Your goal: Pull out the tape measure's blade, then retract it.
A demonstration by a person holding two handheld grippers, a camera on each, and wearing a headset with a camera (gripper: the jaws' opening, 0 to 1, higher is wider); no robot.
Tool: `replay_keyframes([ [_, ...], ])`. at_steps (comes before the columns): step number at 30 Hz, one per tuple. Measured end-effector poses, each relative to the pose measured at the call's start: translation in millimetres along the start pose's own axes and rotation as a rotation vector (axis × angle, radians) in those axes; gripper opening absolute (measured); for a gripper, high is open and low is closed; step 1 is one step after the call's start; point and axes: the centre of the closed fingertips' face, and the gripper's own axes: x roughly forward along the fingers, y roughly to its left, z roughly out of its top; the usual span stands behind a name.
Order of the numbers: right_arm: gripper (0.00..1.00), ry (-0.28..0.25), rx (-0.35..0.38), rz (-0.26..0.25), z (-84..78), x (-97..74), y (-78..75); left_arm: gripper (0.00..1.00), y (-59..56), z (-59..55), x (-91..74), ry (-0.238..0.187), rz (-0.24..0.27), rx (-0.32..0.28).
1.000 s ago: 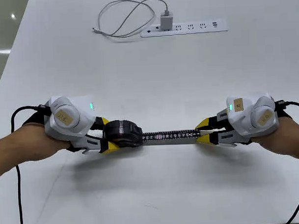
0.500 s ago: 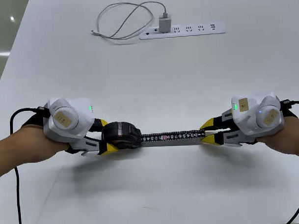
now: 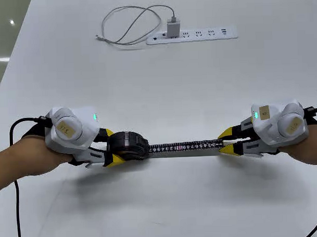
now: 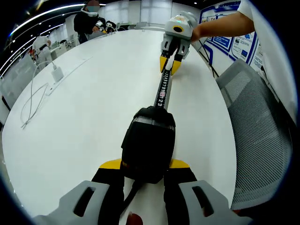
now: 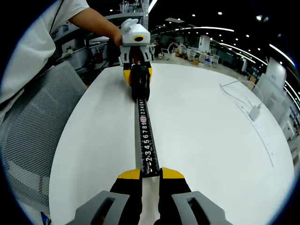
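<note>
Tape measure (image 3: pixel 129 146) lies drawn out across a white table (image 3: pixel 162 87), spanned between two hand-held grippers. At the left of the head view, the left gripper (image 3: pixel 113 146) has its yellow-tipped jaws spread just as wide as the black case (image 4: pixel 149 140) and pressed against its two sides. The left gripper view shows the case wedged between those jaws, with its rear end set deep between them.

From the mouth of the case the blade (image 3: pixel 183 147) runs straight and level, low over the table, to the right gripper (image 3: pixel 226 141). That gripper's jaws are drawn almost together and pinch the blade's free end. In the right gripper view the printed numerals run away from the jaw tips toward the case, with the lowest numbers nearest the jaws. Whether the blade touches the tabletop along its length cannot be told.

The person's left hand (image 3: pixel 27 157) and right hand (image 3: pixel 311 150) each hold a gripper from behind.

Well apart from the tape, near the table's far edge, lies a white power strip (image 3: pixel 207 33). A charger (image 3: pixel 173 28) is plugged into it, and its cable (image 3: pixel 125 27) loops off to the left. A mesh chair (image 4: pixel 255 136) stands just beside the table.
</note>
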Motion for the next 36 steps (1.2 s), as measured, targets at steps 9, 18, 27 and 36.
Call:
replay_keyframes([
  [9,0.08,0.018,0.001,-0.005,-6.8,-8.1,-0.2,0.28,-0.8,-0.2,-0.7,0.002,-0.001,0.002],
  [18,0.08,0.029,0.009,-0.011,-15.1,-16.1,-1.1,0.27,-0.7,0.0,-0.3,0.002,-0.001,0.006],
  [27,0.08,0.052,0.011,-0.020,-28.8,-26.5,-3.9,0.28,-0.5,1.0,0.4,0.002,-0.001,0.008],
  [36,0.08,0.072,0.013,-0.027,-39.3,-35.2,-4.7,0.28,-0.6,1.6,0.5,0.003,-0.003,0.008],
])
